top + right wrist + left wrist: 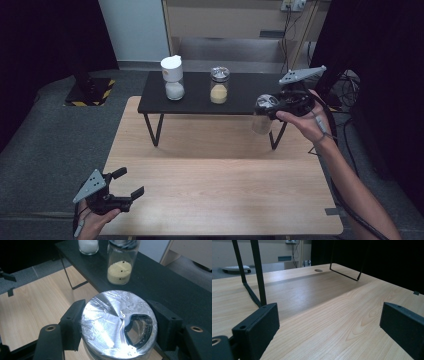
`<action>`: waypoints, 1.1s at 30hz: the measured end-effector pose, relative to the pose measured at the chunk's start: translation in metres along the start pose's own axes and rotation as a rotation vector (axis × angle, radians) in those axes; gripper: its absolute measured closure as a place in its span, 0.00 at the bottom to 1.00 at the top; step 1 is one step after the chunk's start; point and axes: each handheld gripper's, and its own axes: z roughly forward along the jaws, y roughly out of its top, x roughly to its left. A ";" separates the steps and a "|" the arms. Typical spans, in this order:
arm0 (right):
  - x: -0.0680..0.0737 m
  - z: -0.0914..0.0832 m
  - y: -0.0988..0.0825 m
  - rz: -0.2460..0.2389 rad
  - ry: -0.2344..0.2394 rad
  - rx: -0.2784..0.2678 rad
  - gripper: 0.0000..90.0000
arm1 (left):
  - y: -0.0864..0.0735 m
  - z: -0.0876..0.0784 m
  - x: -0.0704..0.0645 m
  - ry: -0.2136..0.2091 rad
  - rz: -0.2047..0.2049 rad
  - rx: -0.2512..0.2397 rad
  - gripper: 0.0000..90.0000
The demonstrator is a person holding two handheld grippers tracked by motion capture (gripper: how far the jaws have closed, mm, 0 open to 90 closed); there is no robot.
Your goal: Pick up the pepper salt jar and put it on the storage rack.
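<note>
Now the right gripper (pixel 266 107) carries a jar (pixel 262 116) clamped between its fingers (pixel 75 323) off the shelf's (pixel 240 100) right end — next, set it on the tabletop (pixel 220 175); left gripper (pixel 127 184) waits, fingers wide.

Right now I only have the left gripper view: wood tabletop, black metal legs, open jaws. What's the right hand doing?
Observer: The right gripper is shut on a clear jar with a silver lid, held off the wooden table.
Operator: Near the black shelf?
Observer: Yes, at the right end of the black shelf.
Operator: Anything on the shelf?
Observer: Two jars: a white-capped jar of white powder and a jar of yellow grains.
</note>
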 end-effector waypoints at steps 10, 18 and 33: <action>-0.009 0.005 0.021 0.026 -0.031 -0.001 0.39 | 0.000 0.000 0.002 0.000 -0.004 0.001 0.02; -0.016 0.007 0.034 0.056 -0.080 -0.001 0.39 | 0.000 0.000 0.002 -0.001 -0.004 0.001 0.02; -0.027 0.014 0.044 0.109 -0.146 -0.017 0.39 | 0.000 0.000 0.002 0.000 -0.004 0.002 0.02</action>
